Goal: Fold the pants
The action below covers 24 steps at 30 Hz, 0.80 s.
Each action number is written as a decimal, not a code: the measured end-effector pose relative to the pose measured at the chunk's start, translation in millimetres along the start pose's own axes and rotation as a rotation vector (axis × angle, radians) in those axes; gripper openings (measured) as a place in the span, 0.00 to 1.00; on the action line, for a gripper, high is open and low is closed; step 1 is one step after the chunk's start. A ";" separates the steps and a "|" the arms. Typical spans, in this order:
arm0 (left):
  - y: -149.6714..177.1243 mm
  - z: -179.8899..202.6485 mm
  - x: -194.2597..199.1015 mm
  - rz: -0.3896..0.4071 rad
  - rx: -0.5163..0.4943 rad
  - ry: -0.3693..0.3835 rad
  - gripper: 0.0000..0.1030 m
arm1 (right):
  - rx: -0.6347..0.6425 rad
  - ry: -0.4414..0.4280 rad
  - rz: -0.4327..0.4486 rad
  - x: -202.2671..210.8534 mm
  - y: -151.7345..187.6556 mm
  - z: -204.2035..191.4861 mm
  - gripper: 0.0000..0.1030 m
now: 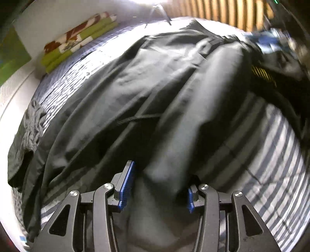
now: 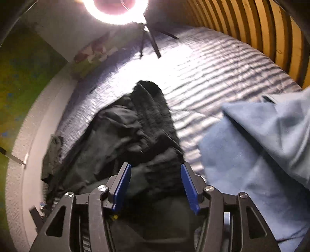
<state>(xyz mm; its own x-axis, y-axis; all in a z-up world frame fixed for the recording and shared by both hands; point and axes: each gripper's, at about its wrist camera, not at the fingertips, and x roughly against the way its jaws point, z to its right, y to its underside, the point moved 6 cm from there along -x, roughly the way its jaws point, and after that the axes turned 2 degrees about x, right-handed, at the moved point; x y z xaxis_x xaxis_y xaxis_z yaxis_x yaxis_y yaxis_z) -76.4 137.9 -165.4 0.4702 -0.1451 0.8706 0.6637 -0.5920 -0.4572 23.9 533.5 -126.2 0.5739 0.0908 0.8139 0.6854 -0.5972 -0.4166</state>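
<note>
**Pants on the bedspread, both tongs released**

On the striped bedspread (image 1: 281, 155), the dark pants (image 1: 135, 93) lie spread out, covering most of the middle of the surface. Their long axis runs away from the left gripper (image 1: 158, 186) toward the far edge, where a wooden slat wall (image 1: 213, 11) borders the surface. A raised ridge of the fabric runs straight out from between the left jaws.

Left gripper state: released. The blue pads stand apart; fabric lies between them, but the pads do not press on it. The tool points steeply down at the near end of the garment.

Right gripper (image 2: 156, 184) state: released. Dark, crumpled fabric (image 2: 135, 131) lies beneath and ahead of the jaws, and the pads do not clamp it. This tool also points steeply down. Whether this fabric is part of the same pants cannot be told.

Judgement: both hands are directly over dark fabric, so neither is clearly nearer.

Surroundings: a light blue cloth (image 2: 251, 155) lies just right of the right tool. Folded green and patterned cloth (image 1: 77, 38) rests at the far left corner. A ring light (image 2: 116, 11) on a tripod stands at the far edge.
</note>
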 end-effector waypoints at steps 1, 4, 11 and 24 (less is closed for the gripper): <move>-2.3 -5.9 1.6 0.005 0.022 0.007 0.48 | 0.002 0.030 -0.005 -3.6 2.2 3.7 0.48; -7.7 -26.8 7.8 0.017 0.084 0.013 0.57 | -0.002 -0.019 -0.045 -17.4 7.5 3.7 0.48; -20.6 -60.5 44.7 0.112 0.126 -0.118 0.59 | 0.000 -0.057 -0.039 -39.0 -21.9 -30.8 0.19; -10.9 41.6 15.0 0.096 -0.263 -0.077 0.59 | -0.023 -0.075 -0.046 -55.7 -40.9 -45.4 0.10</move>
<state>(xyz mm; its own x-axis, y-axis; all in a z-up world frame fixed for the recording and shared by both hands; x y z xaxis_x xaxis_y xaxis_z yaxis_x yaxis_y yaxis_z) -52.3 175.1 -154.9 0.5733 -0.1559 0.8044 0.4447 -0.7654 -0.4652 -56.5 516.6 -136.1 0.5743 0.1779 0.7991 0.7019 -0.6093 -0.3689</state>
